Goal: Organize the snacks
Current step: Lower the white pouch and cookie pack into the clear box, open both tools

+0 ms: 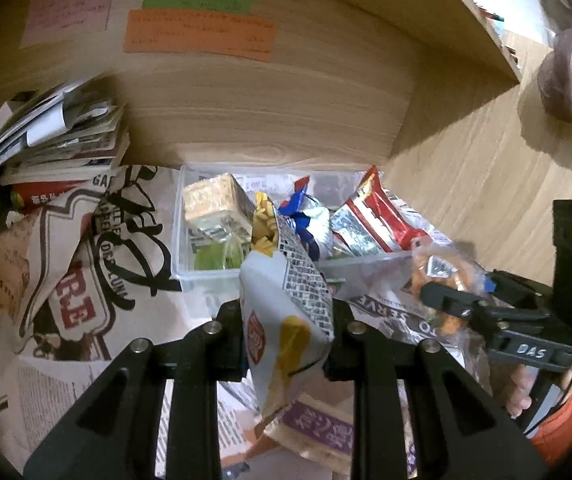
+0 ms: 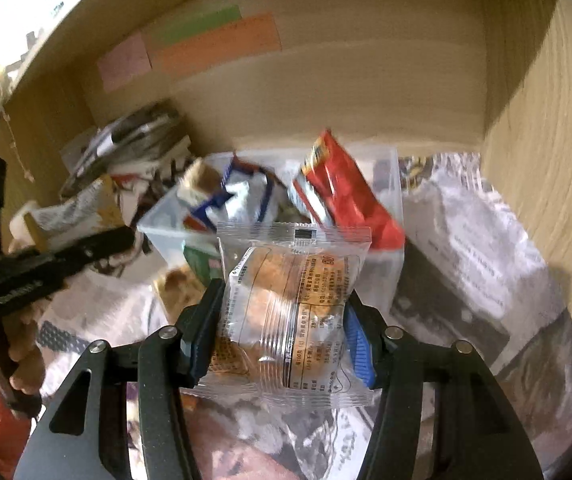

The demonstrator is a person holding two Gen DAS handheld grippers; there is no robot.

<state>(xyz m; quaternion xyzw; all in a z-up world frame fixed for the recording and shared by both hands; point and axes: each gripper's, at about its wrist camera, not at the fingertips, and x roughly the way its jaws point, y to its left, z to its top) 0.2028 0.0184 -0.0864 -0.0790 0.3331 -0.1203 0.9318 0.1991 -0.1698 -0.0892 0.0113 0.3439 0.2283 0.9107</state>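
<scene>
Ahead of both sets of jaws sits the clear plastic bin (image 1: 189, 240), set on newspaper-print paper (image 1: 97, 240) inside a wooden cubby (image 1: 286, 112) with coloured notes (image 1: 199, 36) stuck to its back wall. The bin already holds a red packet (image 1: 378, 216) leaning at its right end, a blue-and-white packet (image 1: 306, 220) in the middle and a pale cracker pack (image 1: 213, 200) at the left. A stack of papers (image 1: 61, 136) lies off to the left of it.

The left gripper (image 1: 286, 344) is clamped on a white and newsprint-patterned snack bag (image 1: 286, 300), whose upper end reaches over the bin's near wall. The right gripper (image 2: 281, 336) is closed around a clear-wrapped pastry (image 2: 290, 308), held just short of the bin's near wall. In the left view it shows beside and to the right of the left jaws.

By my reckoning both snacks are about to go in. I'd carry each one fully past the near wall before letting go, since a bag released on the rim would likely tip back out. The free room looks to be in the middle and front, so the tall bag should go in on end, and the pastry wants a light squeeze. With the two grippers so near each other, one at a time seems wiser.
</scene>
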